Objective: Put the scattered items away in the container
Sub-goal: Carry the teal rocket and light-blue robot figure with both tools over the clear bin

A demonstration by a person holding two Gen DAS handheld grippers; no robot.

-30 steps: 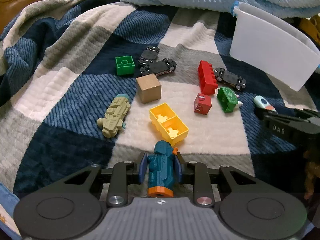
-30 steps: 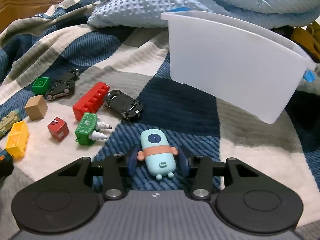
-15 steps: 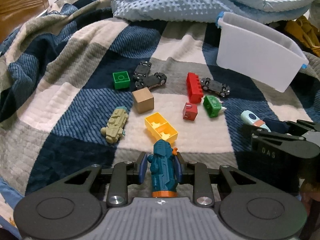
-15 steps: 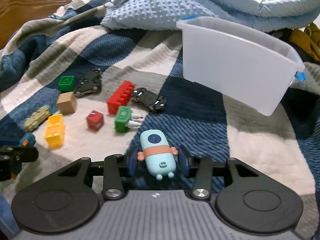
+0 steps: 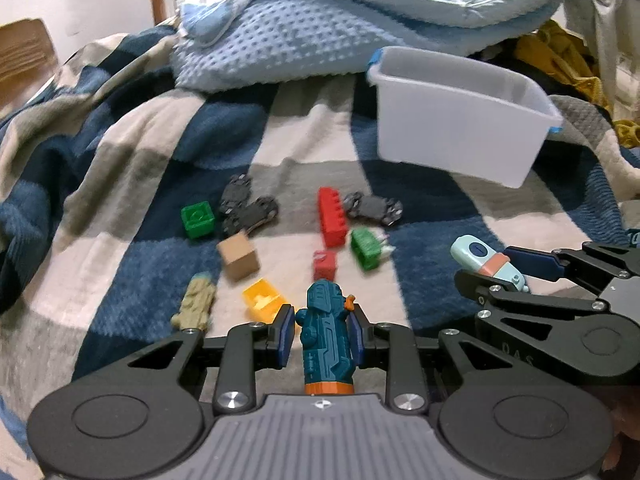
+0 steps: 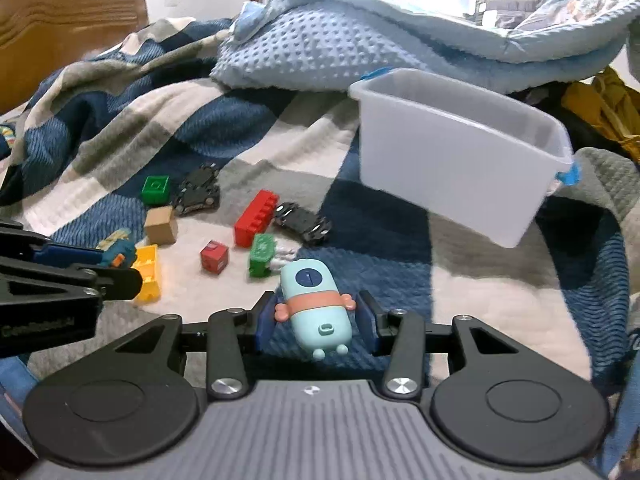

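Observation:
My left gripper (image 5: pixel 322 334) is shut on a teal rocket toy (image 5: pixel 326 344) with an orange base, held above the blanket. My right gripper (image 6: pixel 316 320) is shut on a light blue capsule toy (image 6: pixel 314 312) with a pink band; it also shows in the left wrist view (image 5: pixel 486 262). The white plastic bin (image 5: pixel 460 136) (image 6: pixel 460 160) stands far right on the blanket, open side up. Scattered on the blanket lie a red brick (image 5: pixel 332 218), a green brick (image 5: pixel 197 220), a wooden cube (image 5: pixel 239 258), a yellow brick (image 5: pixel 264 300) and black toy cars (image 5: pixel 248 210).
A small red cube (image 5: pixel 325 265), a green toy (image 5: pixel 366 248), a khaki rocket toy (image 5: pixel 196 302) and another black car (image 5: pixel 374 208) lie among them. A light blue dotted blanket (image 5: pixel 288 40) is heaped behind the bin. A wooden headboard (image 6: pixel 68 12) is far left.
Both grippers have risen and pulled back with their toys held; the bin and scattered toys now look farther and lower. The right gripper now sits closer beside the left.

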